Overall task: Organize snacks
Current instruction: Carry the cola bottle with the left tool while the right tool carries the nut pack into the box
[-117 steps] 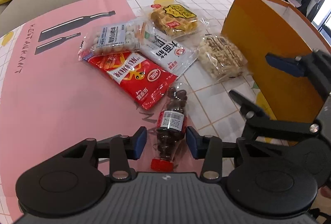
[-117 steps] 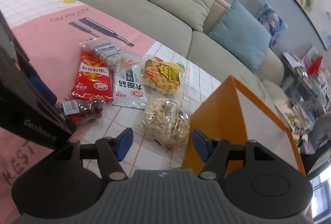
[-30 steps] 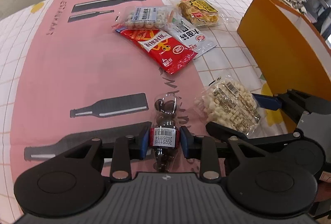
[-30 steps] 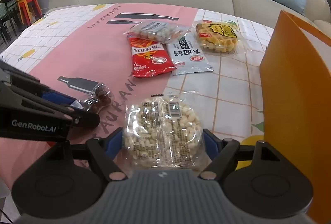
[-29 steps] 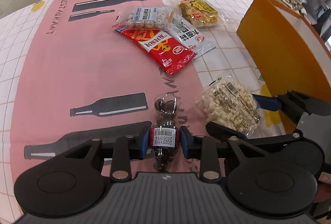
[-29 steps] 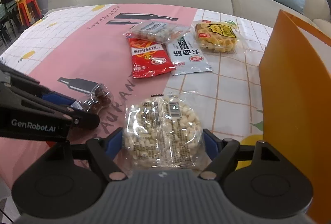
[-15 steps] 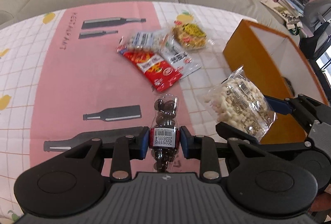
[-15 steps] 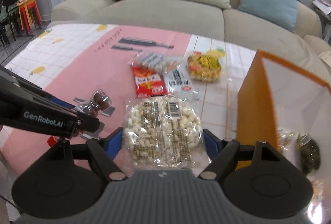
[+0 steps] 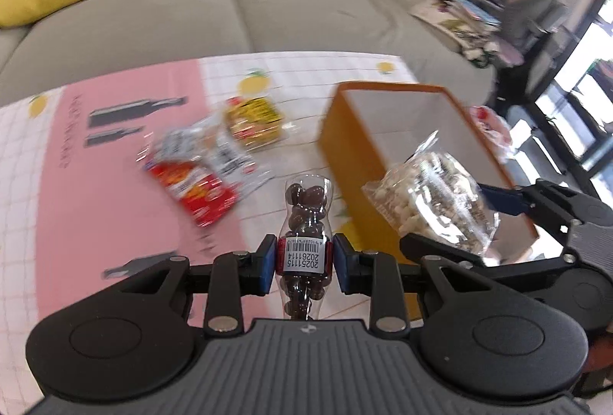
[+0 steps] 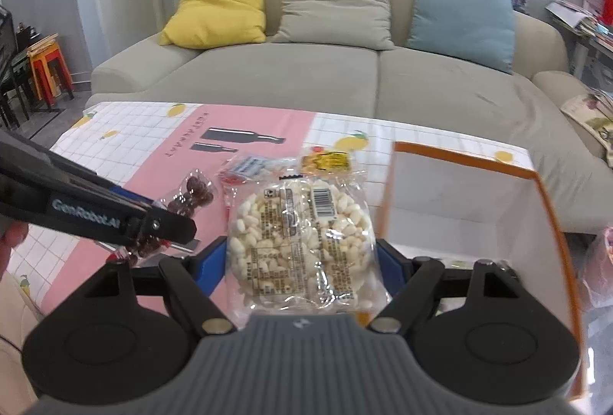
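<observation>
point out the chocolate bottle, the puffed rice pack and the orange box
chocolate bottle [image 9: 302,256], left wrist view, on its barcode label
puffed rice pack [image 10: 300,242], right wrist view, middle of the clear wrapper
orange box [image 9: 354,162], left wrist view, on its near outer wall

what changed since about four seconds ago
The left gripper closed on the chocolate bottle and the right gripper on the puffed-rice pack; both were lifted off the table toward the orange box. The other four packs, including the red pack, stayed put.
</observation>
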The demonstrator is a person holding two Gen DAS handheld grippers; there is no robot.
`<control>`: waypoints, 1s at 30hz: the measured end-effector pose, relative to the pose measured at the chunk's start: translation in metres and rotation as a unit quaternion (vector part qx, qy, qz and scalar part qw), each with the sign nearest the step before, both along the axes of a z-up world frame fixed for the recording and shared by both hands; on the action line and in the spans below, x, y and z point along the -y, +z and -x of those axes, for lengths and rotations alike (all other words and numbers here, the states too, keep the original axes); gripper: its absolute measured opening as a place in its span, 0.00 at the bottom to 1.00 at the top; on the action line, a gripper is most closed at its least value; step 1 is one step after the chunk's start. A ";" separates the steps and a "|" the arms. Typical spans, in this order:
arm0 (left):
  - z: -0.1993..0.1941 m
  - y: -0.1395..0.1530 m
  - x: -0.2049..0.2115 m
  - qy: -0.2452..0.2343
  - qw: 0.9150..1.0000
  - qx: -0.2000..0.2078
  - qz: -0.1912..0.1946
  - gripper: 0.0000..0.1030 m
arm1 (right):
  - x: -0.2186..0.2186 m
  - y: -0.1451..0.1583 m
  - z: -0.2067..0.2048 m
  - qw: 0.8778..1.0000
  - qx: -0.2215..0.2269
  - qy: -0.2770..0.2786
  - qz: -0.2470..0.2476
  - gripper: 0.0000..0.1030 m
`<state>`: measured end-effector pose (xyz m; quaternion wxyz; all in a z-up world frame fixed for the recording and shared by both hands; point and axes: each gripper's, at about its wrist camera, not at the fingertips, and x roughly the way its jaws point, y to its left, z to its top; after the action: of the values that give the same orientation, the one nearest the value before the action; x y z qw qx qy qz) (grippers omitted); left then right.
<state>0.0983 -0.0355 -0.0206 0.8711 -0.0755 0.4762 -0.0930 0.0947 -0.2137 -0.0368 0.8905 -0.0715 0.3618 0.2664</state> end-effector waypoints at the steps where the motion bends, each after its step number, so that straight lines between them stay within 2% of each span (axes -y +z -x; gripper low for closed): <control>1: -0.005 0.003 0.008 -0.011 1.000 0.001 0.004 0.33 | 0.007 0.002 -0.003 1.000 -0.003 -0.004 0.001 0.75; 6: -0.036 0.011 0.050 -0.069 0.998 0.001 0.011 0.33 | 0.046 0.005 -0.021 0.999 -0.031 -0.020 0.014 0.75; 12: -0.085 0.009 0.099 -0.133 0.991 -0.027 0.015 0.33 | 0.082 0.002 -0.053 0.996 -0.042 -0.021 0.072 0.75; 18: -0.134 -0.010 0.139 -0.167 0.984 -0.065 -0.014 0.33 | 0.105 -0.010 -0.102 0.992 -0.081 -0.007 0.093 0.75; 21: -0.157 -0.022 0.154 -0.187 0.979 -0.071 -0.047 0.33 | 0.107 -0.019 -0.128 0.990 -0.090 0.007 0.109 0.75; 24: -0.177 -0.036 0.160 -0.195 0.974 -0.082 -0.082 0.33 | 0.106 -0.030 -0.148 0.988 -0.089 0.024 0.122 0.75; 27: -0.195 -0.051 0.163 -0.201 0.970 -0.094 -0.100 0.33 | 0.107 -0.044 -0.168 0.988 -0.101 0.032 0.117 0.75; 30: -0.208 -0.067 0.166 -0.213 0.963 -0.108 -0.128 0.33 | 0.104 -0.061 -0.182 0.986 -0.113 0.036 0.117 0.75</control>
<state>0.3058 -0.2018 -0.0878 0.7772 0.1302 0.5802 -0.2059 0.2770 -0.3178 -0.0974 0.8193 -0.1578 0.4860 0.2601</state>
